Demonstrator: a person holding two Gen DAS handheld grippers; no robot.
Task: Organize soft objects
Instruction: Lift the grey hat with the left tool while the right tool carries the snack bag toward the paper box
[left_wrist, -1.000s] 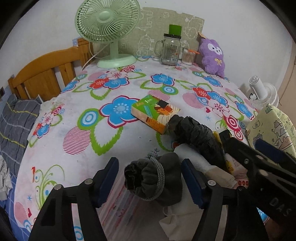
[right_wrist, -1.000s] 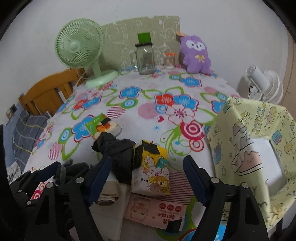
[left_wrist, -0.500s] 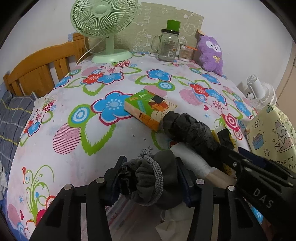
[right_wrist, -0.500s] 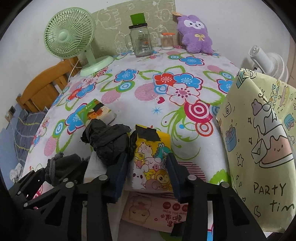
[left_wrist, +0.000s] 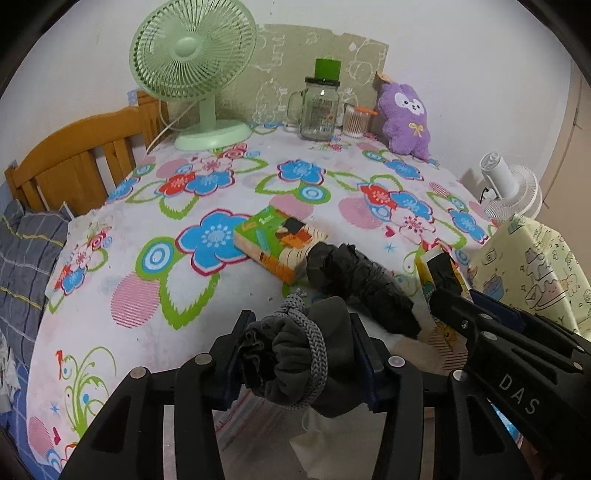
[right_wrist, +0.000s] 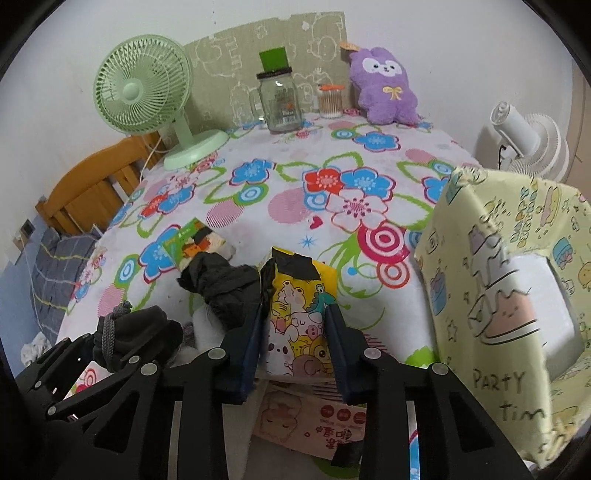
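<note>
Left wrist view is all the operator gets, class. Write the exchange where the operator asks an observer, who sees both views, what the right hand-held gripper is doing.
Operator: My left hand-held gripper is shut on the grey drawstring pouch. What does the right one hold?
Observer: The right hand-held gripper is shut on a yellow cartoon packet.
Operator: What is under that packet?
Observer: A pink printed pack lies flat beneath it.
Operator: What is on its right?
Observer: A yellow box reading "Party" with a window opening.
</note>
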